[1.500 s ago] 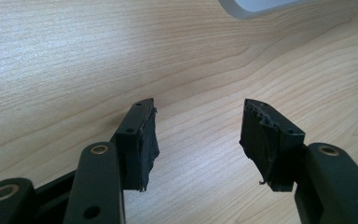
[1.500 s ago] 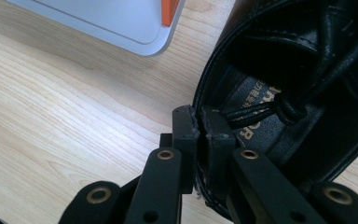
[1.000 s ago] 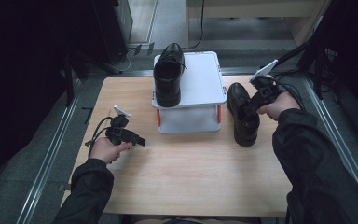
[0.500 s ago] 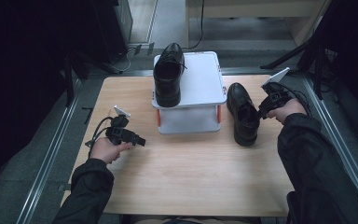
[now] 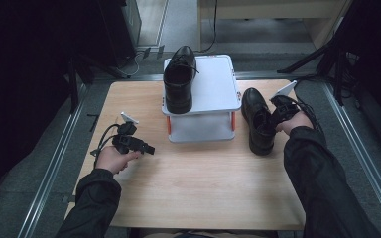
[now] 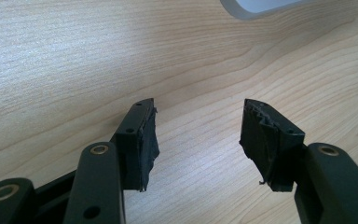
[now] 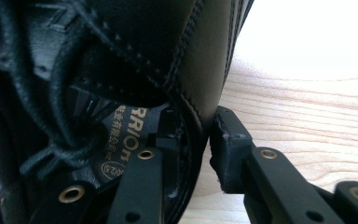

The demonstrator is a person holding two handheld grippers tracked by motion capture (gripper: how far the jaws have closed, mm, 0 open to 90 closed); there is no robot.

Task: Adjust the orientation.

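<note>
reading the inside of the shoe in the right gripper view, i can see gold letters "rrion" on the sole lining, some small signs beside them that are too small to tell, and a little round stamp.

two black shoes show in the high view. one shoe stands on top of the white stand. the other shoe sits on the table, just to the right of the stand. one stand, one table, two grippers.

the right gripper is at the table shoe. one jaw is inside the shoe and the other is outside, so the shoe's side wall is between them. its jaws have just been closing and now stand narrow, with the outer pad touching the leather. i cannot tell if the inner pad presses yet.

the left gripper is near the table's left side, well apart from both shoes. its jaws stand wide over bare wood, with nothing between them.
</note>
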